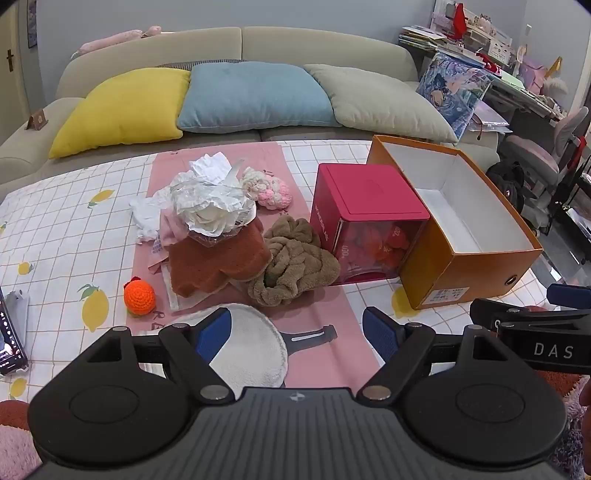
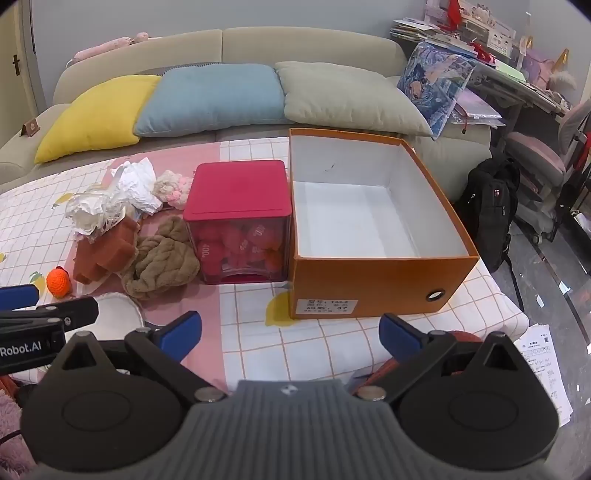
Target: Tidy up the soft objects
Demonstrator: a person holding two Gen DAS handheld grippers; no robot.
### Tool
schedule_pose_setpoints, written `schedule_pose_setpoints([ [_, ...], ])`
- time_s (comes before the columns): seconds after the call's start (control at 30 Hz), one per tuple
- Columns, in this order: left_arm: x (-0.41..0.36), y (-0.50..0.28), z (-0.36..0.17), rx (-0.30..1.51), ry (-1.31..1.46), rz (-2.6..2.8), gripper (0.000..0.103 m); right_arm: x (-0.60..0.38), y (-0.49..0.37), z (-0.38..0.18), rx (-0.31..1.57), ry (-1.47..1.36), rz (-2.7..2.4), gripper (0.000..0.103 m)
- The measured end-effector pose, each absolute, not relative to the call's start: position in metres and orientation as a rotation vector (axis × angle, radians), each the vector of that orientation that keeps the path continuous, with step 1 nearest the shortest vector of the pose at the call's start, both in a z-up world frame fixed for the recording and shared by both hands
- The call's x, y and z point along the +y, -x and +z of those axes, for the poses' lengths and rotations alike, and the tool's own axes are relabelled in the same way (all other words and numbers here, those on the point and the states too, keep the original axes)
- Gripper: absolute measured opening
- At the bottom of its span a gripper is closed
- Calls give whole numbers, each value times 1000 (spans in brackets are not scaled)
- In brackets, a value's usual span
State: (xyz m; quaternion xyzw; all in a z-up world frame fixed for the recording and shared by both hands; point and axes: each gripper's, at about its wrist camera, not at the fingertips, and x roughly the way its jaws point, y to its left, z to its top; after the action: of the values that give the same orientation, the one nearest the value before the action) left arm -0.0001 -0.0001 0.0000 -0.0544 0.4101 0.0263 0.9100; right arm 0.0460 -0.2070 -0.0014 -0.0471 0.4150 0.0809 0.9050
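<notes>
Nearest, both the left gripper [image 1: 295,328] and right gripper [image 2: 290,332] are held spread apart, empty. Beyond, the brown braided towel [image 1: 291,271] is heaped beside the red box [image 1: 364,221]; soft and light, it is probably best pinched at a raised fold.

Beige sofa [image 1: 236,44] against grey-blue wall [image 1: 221,13], with yellow pillow [image 1: 122,107], blue pillow [image 1: 255,98], grey pillow [image 1: 376,99]. Cluttered desk [image 2: 517,77] right, black backpack [image 2: 491,206] on glossy dark floor [image 2: 554,280]. Even indoor light.
</notes>
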Motion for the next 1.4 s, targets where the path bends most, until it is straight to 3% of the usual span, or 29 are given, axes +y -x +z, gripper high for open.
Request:
schedule_pose_setpoints([
  [1.4, 5, -2, -1, 851, 119, 57, 95, -208, -50, -4, 891, 98, 168, 100],
])
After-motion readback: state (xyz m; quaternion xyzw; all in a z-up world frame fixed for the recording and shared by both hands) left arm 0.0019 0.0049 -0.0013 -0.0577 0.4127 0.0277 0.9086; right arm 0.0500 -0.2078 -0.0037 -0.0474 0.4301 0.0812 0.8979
